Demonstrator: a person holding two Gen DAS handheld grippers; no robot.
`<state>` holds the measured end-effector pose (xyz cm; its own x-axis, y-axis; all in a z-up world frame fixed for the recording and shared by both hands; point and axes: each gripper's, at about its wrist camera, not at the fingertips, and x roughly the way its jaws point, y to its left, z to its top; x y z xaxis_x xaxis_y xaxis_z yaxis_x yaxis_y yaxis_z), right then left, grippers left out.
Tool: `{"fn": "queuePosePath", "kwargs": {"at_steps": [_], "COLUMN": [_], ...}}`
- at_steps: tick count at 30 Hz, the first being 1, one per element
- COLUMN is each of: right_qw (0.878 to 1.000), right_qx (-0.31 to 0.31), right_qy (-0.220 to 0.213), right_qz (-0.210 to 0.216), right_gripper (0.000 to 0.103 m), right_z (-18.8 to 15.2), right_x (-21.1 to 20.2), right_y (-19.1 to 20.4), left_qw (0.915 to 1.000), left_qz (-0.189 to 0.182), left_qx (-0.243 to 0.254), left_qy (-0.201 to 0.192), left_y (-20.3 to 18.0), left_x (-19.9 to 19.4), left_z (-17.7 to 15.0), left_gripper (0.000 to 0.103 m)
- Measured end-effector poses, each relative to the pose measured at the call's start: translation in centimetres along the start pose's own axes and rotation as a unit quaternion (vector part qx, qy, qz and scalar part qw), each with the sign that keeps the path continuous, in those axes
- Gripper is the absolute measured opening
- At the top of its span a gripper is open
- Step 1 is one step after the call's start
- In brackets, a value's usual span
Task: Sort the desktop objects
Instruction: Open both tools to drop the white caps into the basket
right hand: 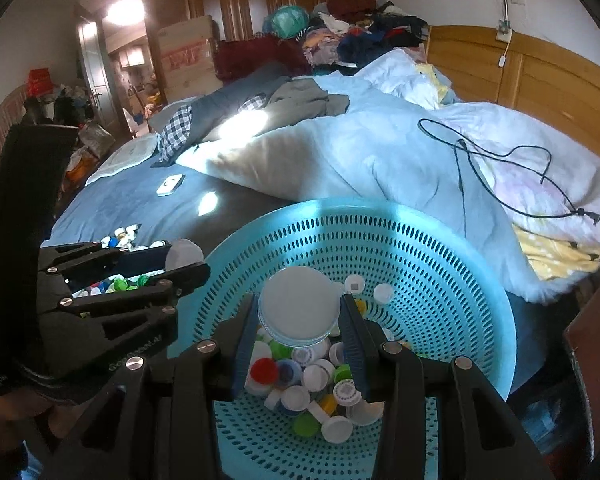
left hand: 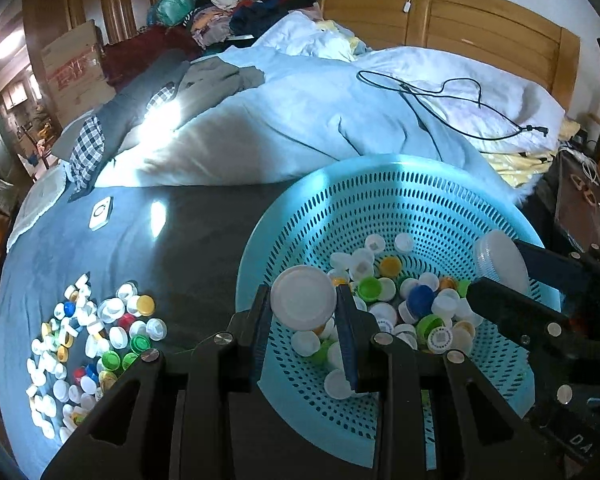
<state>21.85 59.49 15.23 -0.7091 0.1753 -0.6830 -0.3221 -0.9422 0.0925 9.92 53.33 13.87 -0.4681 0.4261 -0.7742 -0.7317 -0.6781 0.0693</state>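
Both tongs clenched: left tongs (left hand: 303, 300) grasping white lid (left hand: 303, 297), right tongs (right hand: 299, 312) grasping grey lid (right hand: 298, 305), directly above turquoise basket (right hand: 440, 248).

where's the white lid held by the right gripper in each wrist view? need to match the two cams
Left wrist view: white lid at right, above the basket's right rim, clamped in the right gripper that enters from the right edge.
Right wrist view: same lid at centre, between the jaws, over the bottle caps in the basket.
Shared landmark: the turquoise perforated basket.
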Motion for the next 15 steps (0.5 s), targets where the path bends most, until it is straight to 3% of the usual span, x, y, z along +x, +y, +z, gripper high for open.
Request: {"fn": "queuePosePath", "kwargs": {"at_steps": [15], "right_qw": [1.000], "right_qx": [0.003], "right_qy": [0.001], "right_qz": [0.002], "right_gripper": [0.044], "right_z": [-0.32], "right_x": [-0.02], "right_y": [-0.10], "left_qw": [1.0000], "left_qz": [0.001], "left_qx": [0.001], "left_qy": [0.004], "left_y": [0.01], "left_x": [0.41], "left_z": [0.34], "left_gripper": [0.027]}}
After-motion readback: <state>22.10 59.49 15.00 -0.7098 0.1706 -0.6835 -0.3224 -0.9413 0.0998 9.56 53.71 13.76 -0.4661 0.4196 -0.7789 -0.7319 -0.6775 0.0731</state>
